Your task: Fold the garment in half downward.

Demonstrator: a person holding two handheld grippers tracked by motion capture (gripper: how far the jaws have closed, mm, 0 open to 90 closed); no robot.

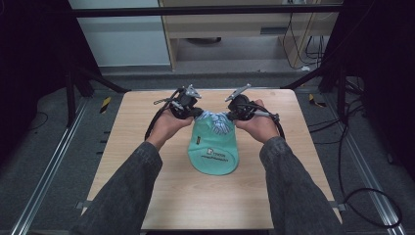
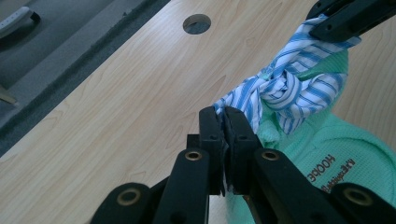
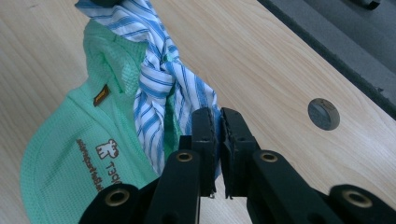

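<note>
Centre of the high view: green cap (image 1: 213,152) on the wooden table (image 1: 147,147), brim toward the lower edge. A blue-and-white striped cloth (image 1: 218,121) sits bunched at the cap's upper end, twisted in the middle. Left gripper (image 1: 195,112) is clamped on one end of the cloth, jaws pressed together on the fabric in the left gripper view (image 2: 224,122). Right gripper (image 1: 232,115) pinches the other end likewise (image 3: 215,122). Judged step: tying or tightening the cloth at the cap's back. The next move likely calls for an even outward pull, both grips kept firm.
</note>
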